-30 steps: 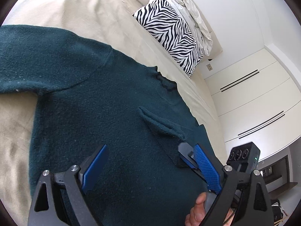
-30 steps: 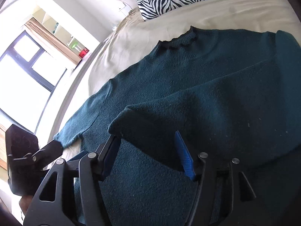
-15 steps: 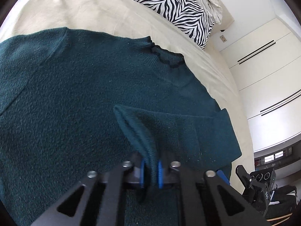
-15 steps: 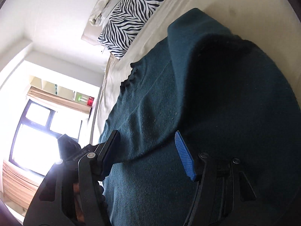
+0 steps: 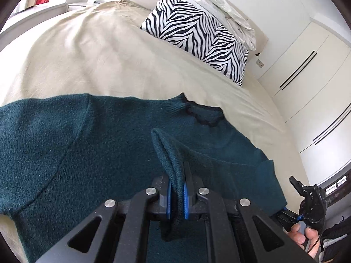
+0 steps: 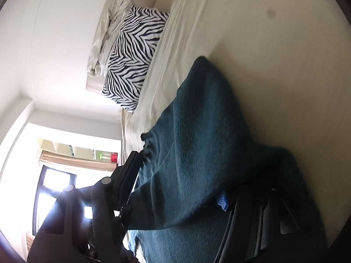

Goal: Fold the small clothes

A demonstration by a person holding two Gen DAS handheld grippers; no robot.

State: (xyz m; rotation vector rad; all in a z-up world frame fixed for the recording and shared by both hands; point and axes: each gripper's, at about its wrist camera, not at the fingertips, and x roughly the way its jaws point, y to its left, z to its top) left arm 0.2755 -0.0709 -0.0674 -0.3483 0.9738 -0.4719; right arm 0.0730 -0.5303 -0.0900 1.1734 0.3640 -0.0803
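Observation:
A dark teal knitted sweater (image 5: 92,144) lies spread on a beige bed, its neck (image 5: 201,114) towards the pillow. My left gripper (image 5: 176,199) is shut on the cuff of the sweater's sleeve (image 5: 169,160), which is folded across the body. My right gripper (image 6: 177,188) has its jaws wide apart. The sweater's edge (image 6: 197,135) drapes between and over them and hides most of the right finger. The right gripper also shows at the lower right of the left wrist view (image 5: 311,199).
The beige bed sheet (image 5: 98,54) stretches beyond the sweater. A zebra-striped pillow (image 5: 197,37) and a crumpled white cloth (image 5: 221,6) lie at the headboard. White wardrobe doors (image 5: 307,70) stand on the right. A bright window (image 6: 54,188) is off to the side.
My left gripper has closed on the sleeve cuff and lifted it across the sweater. My right gripper has rolled sideways, and the sweater's edge now drapes over its open jaws.

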